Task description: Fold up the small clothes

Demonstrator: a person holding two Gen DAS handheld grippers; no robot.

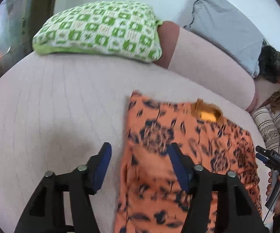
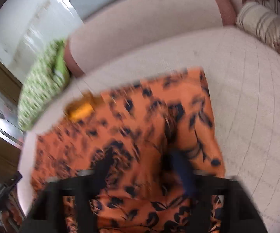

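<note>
Left wrist view, left to right. One green-and-white checked pillow at the far left of the pale pink sofa seat, leaning against the backrest. One left gripper low in the frame, two blue-padded fingers spread wide, nothing between the pads; left finger over bare seat, right finger over the garment's left edge, apparently above the cloth rather than touching. One orange garment with dark floral print flat on the seat right of centre, one neck opening with a yellow label at its far edge. One grey cloth draped over the backrest further right. One striped cushion at the right edge. One right gripper at the far right, held by a hand, just beside the garment's right edge.

Right wrist view, heavily blurred, left to right. Left gripper at the lower left edge, at the rim of the seat. Same pillow upper left. Same garment filling the centre, label toward the left. Right gripper over the garment, fingers well apart, seemingly with no cloth pinched. Striped cushion upper right.
</note>
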